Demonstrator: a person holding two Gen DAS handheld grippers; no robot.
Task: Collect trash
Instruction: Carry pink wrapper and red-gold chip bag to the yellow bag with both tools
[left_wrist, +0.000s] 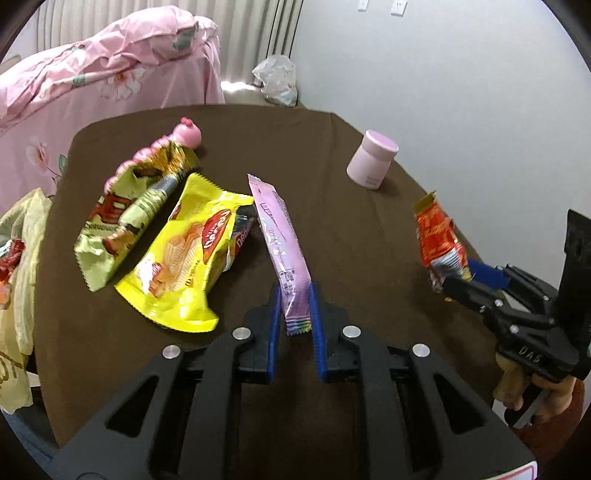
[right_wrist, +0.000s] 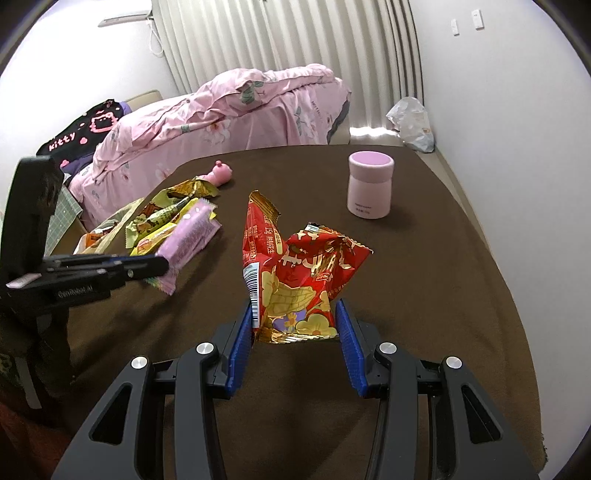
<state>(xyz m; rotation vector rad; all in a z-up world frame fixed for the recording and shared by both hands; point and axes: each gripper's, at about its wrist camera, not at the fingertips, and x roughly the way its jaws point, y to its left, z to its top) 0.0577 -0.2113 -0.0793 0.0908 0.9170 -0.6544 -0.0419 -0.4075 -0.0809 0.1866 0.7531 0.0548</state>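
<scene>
My left gripper (left_wrist: 295, 295) is shut on a long pink wrapper (left_wrist: 280, 240) and holds its near end above the brown table (left_wrist: 332, 155); it also shows in the right wrist view (right_wrist: 188, 240). My right gripper (right_wrist: 295, 314) is shut on a crumpled red snack wrapper (right_wrist: 295, 273), lifted off the table; it also shows in the left wrist view (left_wrist: 439, 240). A yellow wafer wrapper (left_wrist: 181, 254) and a green-yellow wrapper (left_wrist: 122, 221) lie on the table to the left.
A pink jar (right_wrist: 369, 184) stands at the table's far right. A pink toy (left_wrist: 188, 134) lies at the back left. A yellowish bag (left_wrist: 18, 277) hangs off the left edge. A bed with a pink quilt (right_wrist: 240, 103) lies beyond.
</scene>
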